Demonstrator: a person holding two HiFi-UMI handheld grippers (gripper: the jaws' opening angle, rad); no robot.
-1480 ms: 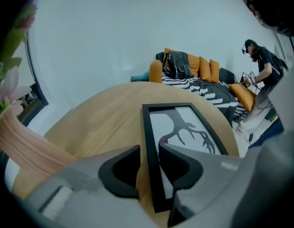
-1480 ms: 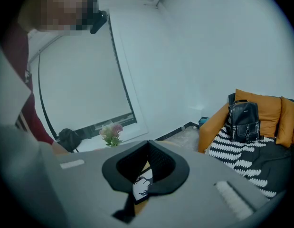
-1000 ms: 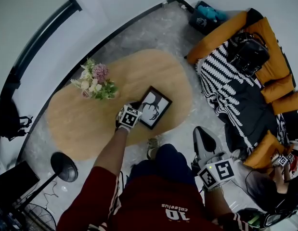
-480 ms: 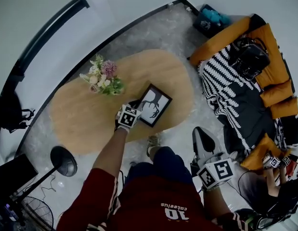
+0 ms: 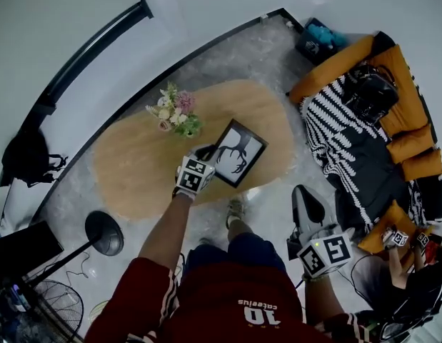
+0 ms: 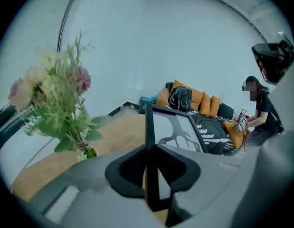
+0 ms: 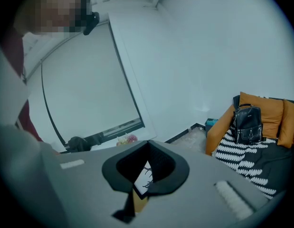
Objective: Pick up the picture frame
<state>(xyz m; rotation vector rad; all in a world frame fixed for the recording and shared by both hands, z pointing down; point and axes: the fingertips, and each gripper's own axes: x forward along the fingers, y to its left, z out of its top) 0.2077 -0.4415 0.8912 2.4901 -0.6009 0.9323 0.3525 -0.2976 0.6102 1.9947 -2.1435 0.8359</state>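
Left gripper [image 5: 206, 156] has its jaws clamped on the black left edge of the picture frame [image 5: 238, 153], which sits tilted at frame centre in the head view, over the near edge of the oval wooden table [image 5: 135, 170] and just right of the flowers [image 5: 176, 113]. In the left gripper view the frame edge stands upright between the pads, with tabletop showing below. Right gripper [image 5: 306, 209] is at lower right, well apart from the frame and near the sofa [image 5: 363, 120], jaws a narrow gap apart and holding nothing
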